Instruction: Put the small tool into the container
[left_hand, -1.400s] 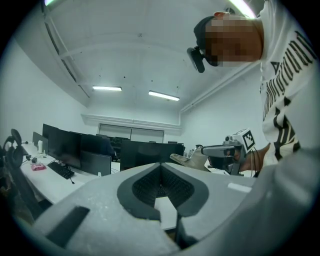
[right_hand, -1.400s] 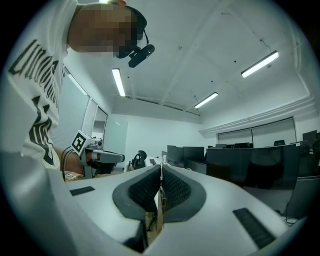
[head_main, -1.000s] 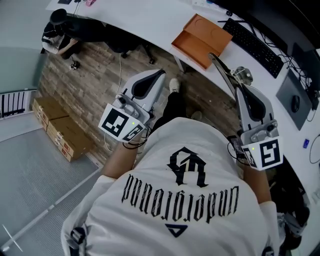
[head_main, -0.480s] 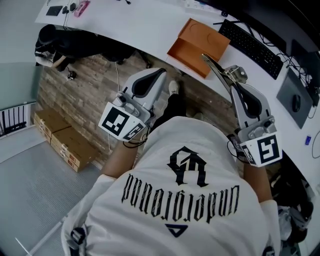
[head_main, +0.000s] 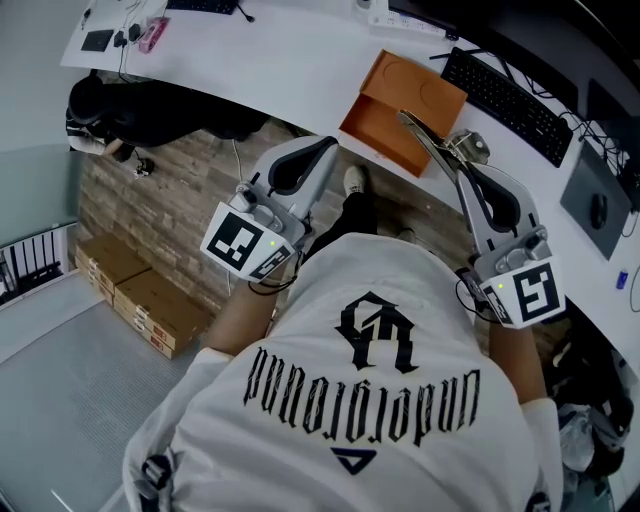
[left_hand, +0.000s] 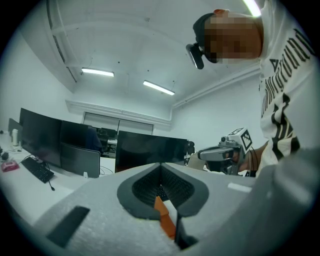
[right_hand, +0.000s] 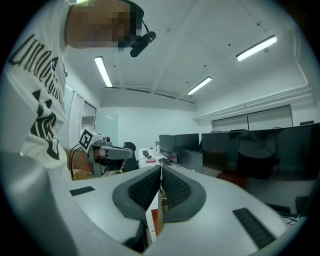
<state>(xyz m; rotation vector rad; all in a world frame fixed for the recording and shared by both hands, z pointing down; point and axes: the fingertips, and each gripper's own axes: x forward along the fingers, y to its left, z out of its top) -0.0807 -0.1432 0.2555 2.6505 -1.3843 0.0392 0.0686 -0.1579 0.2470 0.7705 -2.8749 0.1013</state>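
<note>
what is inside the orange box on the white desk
Only the bare floor of the flat orange box shows, with a faint round imprint. A slim silver metal piece crosses its near edge and covers a strip there.

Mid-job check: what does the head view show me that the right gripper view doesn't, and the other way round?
Head view only: the whole orange container on the white desk, the small tool reaching from the right gripper toward it, and cardboard boxes on the floor. Right gripper view only: the jaws shut flat on the tool, monitors, ceiling lights. Both: the left gripper.
</note>
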